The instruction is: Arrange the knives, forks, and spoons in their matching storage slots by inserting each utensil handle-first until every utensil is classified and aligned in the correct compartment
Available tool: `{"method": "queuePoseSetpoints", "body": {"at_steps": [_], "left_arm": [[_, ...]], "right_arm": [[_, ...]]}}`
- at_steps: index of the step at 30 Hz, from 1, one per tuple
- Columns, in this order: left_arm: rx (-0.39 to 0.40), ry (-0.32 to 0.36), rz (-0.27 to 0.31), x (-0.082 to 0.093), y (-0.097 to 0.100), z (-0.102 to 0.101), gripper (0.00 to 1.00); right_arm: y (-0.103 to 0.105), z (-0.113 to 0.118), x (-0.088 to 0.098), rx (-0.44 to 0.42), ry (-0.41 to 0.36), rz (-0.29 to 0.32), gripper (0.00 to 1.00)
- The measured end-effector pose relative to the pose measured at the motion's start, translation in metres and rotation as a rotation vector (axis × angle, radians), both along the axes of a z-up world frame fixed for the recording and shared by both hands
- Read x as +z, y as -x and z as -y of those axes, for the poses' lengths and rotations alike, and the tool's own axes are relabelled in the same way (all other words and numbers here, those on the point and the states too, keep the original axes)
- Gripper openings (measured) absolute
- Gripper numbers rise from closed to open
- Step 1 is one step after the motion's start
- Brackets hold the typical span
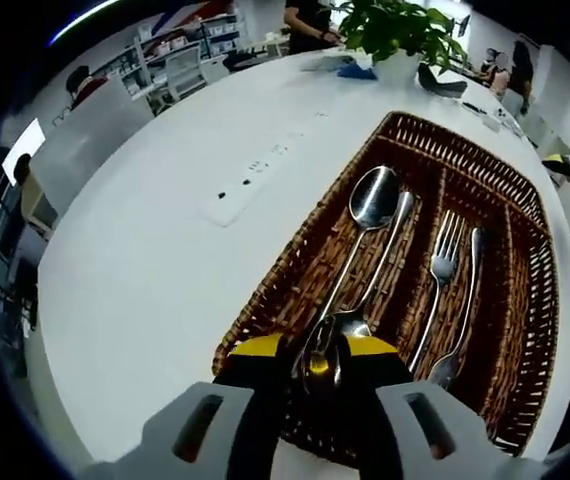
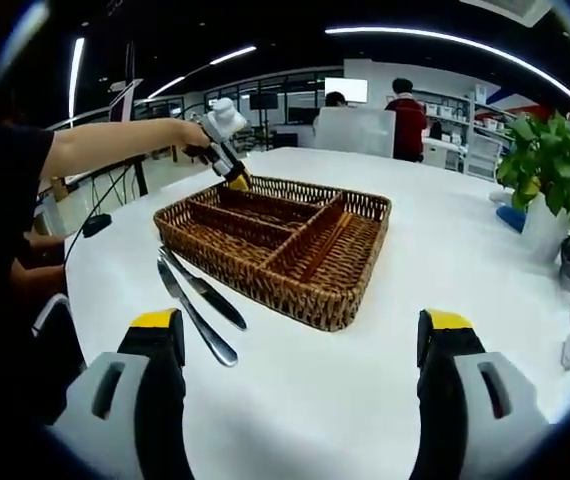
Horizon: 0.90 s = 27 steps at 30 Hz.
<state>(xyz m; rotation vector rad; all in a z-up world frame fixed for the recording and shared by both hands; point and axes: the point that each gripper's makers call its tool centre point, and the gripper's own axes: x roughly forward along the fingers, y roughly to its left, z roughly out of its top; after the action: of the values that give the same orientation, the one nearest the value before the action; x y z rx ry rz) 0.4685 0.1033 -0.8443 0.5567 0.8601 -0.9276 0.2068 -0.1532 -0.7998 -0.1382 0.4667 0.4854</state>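
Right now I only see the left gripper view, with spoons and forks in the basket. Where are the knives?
Observer: Two knives lie side by side on the table, outside the basket, off its left corner in the right gripper view.
Operator: Is the right gripper free to fetch them?
Observer: Yes, the right gripper is open and holds nothing.

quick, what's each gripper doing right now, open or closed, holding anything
Left gripper: closed on a spoon handle, over the basket.
Right gripper: open, holding nothing.
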Motion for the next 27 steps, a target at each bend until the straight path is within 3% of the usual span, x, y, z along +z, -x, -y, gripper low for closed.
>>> {"method": "queuePoseSetpoints", "body": {"at_steps": [12, 19, 27], "left_arm": [[0.015, 0.112, 0.074, 0.031, 0.018, 0.008, 0.44], [0.066, 0.151, 0.127, 0.043, 0.029, 0.000, 0.61], [0.122, 0.225, 0.162, 0.057, 0.065, -0.005, 0.80]], "right_arm": [[-0.003, -0.006, 0.012, 0.014, -0.001, 0.030, 1.00], [-0.004, -0.009, 0.016, 0.026, -0.010, 0.046, 1.00], [-0.011, -0.009, 0.020, 0.029, 0.003, 0.054, 1.00]]}}
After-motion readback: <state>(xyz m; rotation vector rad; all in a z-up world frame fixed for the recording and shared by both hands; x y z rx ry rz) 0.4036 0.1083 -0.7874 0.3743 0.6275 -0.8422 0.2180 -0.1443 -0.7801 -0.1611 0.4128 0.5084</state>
